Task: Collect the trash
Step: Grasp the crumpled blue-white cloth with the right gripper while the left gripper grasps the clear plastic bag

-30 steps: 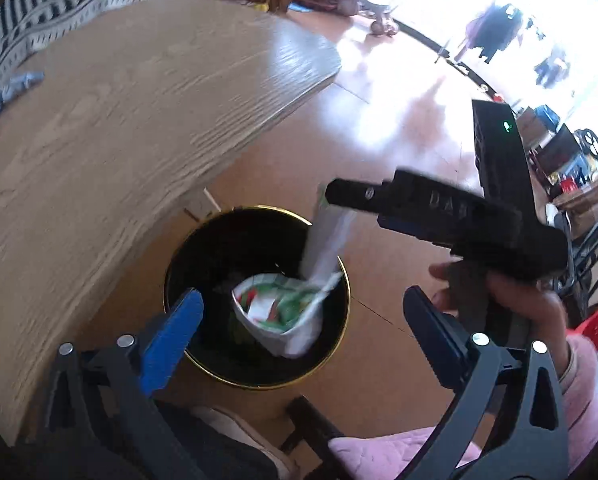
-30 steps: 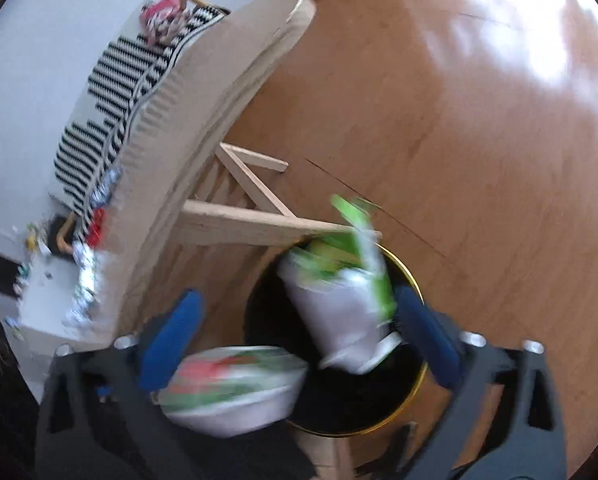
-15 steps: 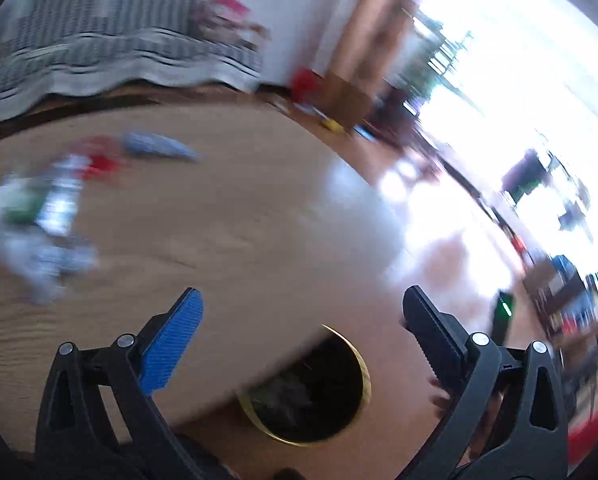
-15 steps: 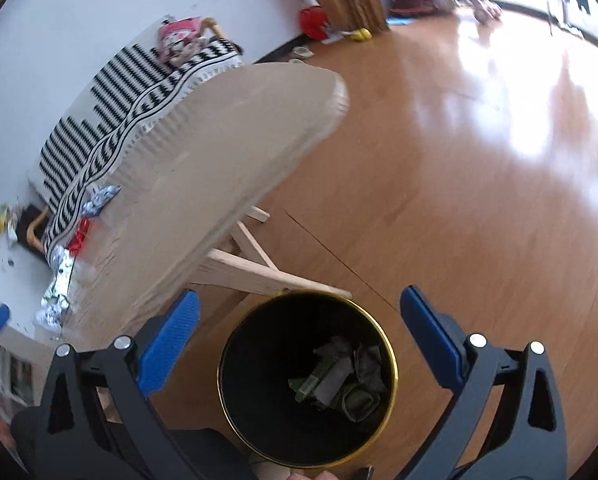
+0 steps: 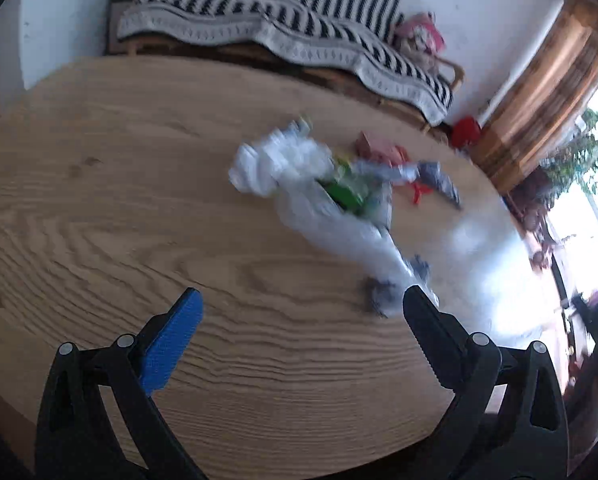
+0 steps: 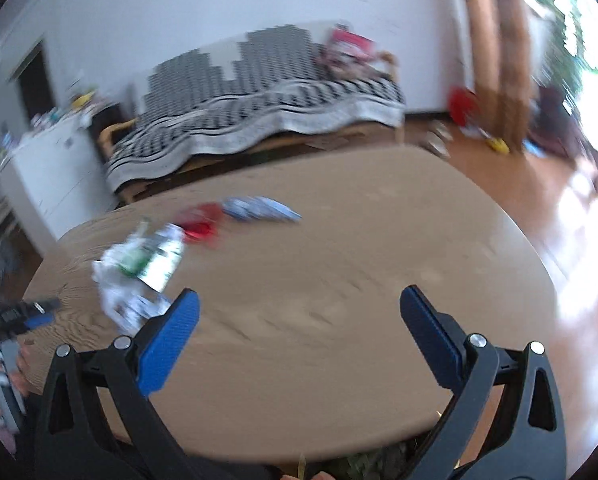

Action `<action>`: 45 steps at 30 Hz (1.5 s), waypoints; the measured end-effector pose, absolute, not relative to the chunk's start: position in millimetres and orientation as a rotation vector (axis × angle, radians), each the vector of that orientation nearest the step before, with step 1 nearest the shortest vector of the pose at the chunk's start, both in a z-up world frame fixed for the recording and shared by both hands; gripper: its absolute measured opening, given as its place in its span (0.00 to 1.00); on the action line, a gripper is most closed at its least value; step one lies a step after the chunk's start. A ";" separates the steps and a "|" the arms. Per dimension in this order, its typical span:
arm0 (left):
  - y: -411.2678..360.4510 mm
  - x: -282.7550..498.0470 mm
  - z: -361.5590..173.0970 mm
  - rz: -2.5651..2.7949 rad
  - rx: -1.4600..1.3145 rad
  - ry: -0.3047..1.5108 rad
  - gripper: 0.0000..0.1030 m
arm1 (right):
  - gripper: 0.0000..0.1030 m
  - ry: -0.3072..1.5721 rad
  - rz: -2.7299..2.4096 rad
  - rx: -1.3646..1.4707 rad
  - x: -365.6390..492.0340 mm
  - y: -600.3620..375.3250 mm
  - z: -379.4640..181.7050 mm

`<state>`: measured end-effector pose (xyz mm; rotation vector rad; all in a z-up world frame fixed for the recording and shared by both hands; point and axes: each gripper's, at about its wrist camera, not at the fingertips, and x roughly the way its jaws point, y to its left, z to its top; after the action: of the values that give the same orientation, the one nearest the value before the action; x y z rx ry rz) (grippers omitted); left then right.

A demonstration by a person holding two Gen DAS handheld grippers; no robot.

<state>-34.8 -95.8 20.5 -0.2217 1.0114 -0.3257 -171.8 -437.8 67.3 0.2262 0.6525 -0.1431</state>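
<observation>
Both claws, left claw (image 5: 301, 312) and right claw (image 6: 299, 312), gape wide, empty, above the table (image 5: 119, 208) near wrappers (image 5: 319, 184).

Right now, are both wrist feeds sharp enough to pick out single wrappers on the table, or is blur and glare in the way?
Left wrist view: motion blur smears the white wrapper pile into one mass; window glare washes out the table's right edge. Right wrist view: also blurred, though the red wrapper and blue wrapper separate by colour; floor glare at right.

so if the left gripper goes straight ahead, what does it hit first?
Probably the crumpled white plastic wrapper on the table, straight ahead of the open left gripper. Depth is blurry.
</observation>
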 end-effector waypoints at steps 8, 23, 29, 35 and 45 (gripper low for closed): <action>-164.7 5.9 -15.1 -0.371 -0.024 1.031 0.95 | 0.94 0.748 -0.029 0.157 -69.9 -351.6 53.0; -65.9 30.5 -26.2 -0.250 -0.076 1.033 0.95 | 0.94 0.875 0.094 0.069 -46.4 -310.5 -6.7; -75.1 32.4 -28.1 -0.291 -0.085 1.041 0.95 | 0.94 0.924 0.248 -0.111 -51.0 -262.1 -18.4; -93.3 32.9 -34.1 -0.297 -0.015 1.045 0.95 | 0.94 0.982 0.236 -0.198 -43.8 -247.4 -36.2; -100.9 29.0 -43.7 -0.212 0.154 0.998 0.95 | 0.95 1.018 0.257 -0.117 -31.6 -257.5 -59.4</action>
<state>29.0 -100.9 -43.7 0.1542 0.9981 -0.2116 -31.6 -257.5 -59.4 -0.1171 1.0177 0.2573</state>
